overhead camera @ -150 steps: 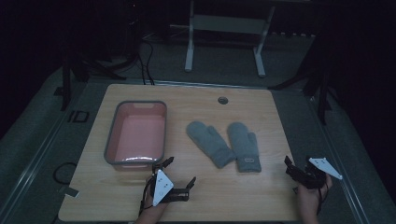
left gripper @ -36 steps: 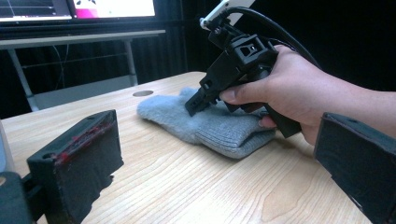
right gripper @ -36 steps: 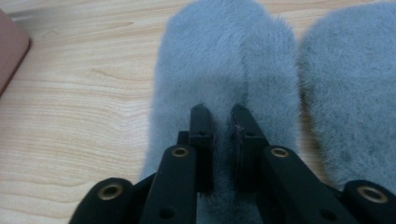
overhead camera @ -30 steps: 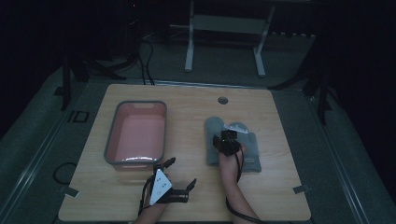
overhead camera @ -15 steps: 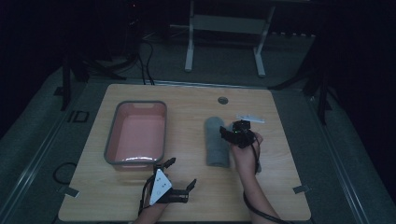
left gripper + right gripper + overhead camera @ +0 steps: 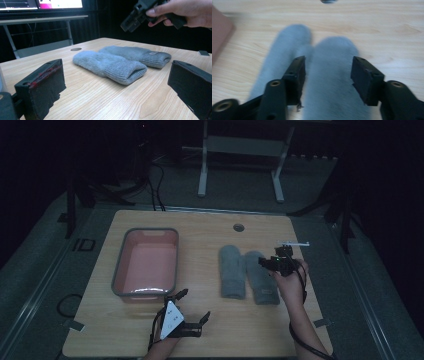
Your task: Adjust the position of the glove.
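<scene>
Two grey fuzzy mittens lie side by side on the wooden table [image 6: 200, 335], the left mitten [image 6: 233, 270] [image 6: 110, 63] [image 6: 284, 65] touching the right mitten [image 6: 261, 277] [image 6: 140, 53] [image 6: 332, 90]. My right gripper [image 6: 266, 262] [image 6: 328, 72] [image 6: 140, 13] hovers above the right mitten, open, and its jaws have just been opening. Nothing sits between them. My left gripper [image 6: 194, 303] [image 6: 116, 75] rests low near the table's front edge, open and empty, pointing toward the mittens' cuffs.
A grey-rimmed pink tub [image 6: 120, 275] [image 6: 219, 35] stands at the left of the table, just behind my left gripper. A round cable hole [image 6: 238, 227] [image 6: 76, 49] lies behind the mittens. A metal stand [image 6: 240, 145] is beyond the table.
My right gripper has let go of the mitten, risen and drifted right, its jaws wider than a second ago. The mittens now lie straight and parallel. My left gripper has kept still.
</scene>
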